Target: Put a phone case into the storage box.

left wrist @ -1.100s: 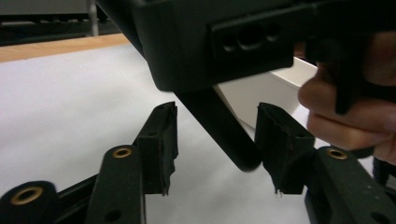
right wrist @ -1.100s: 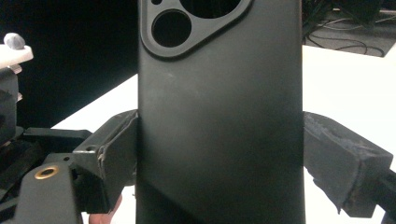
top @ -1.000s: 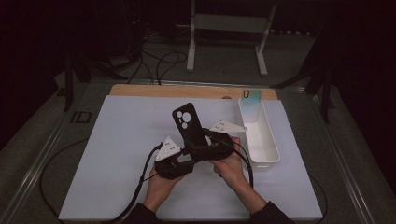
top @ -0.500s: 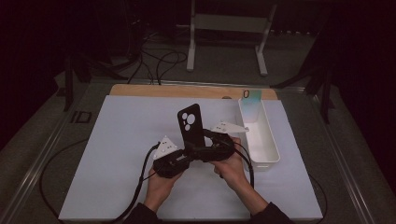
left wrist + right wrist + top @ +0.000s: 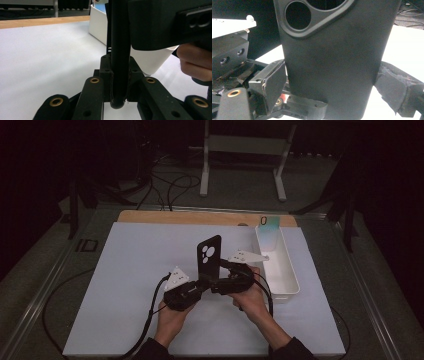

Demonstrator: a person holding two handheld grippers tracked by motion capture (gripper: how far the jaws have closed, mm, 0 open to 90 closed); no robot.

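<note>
Black phone case (image 5: 208, 261) upright above mid desk (image 5: 125, 285), pinched edgewise in left claw (image 5: 119, 82), flanked across its width by right claw (image 5: 329, 82).

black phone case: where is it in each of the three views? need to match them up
High view: the black phone case stands upright at table centre, its lower end between the two claws.
Left gripper view: seen edge-on, a dark vertical bar clamped between the jaws.
Right gripper view: its broad back with camera cutouts takes up most of the picture.
Shared landmark: the white bin, also behind the case in the left gripper view.
</note>
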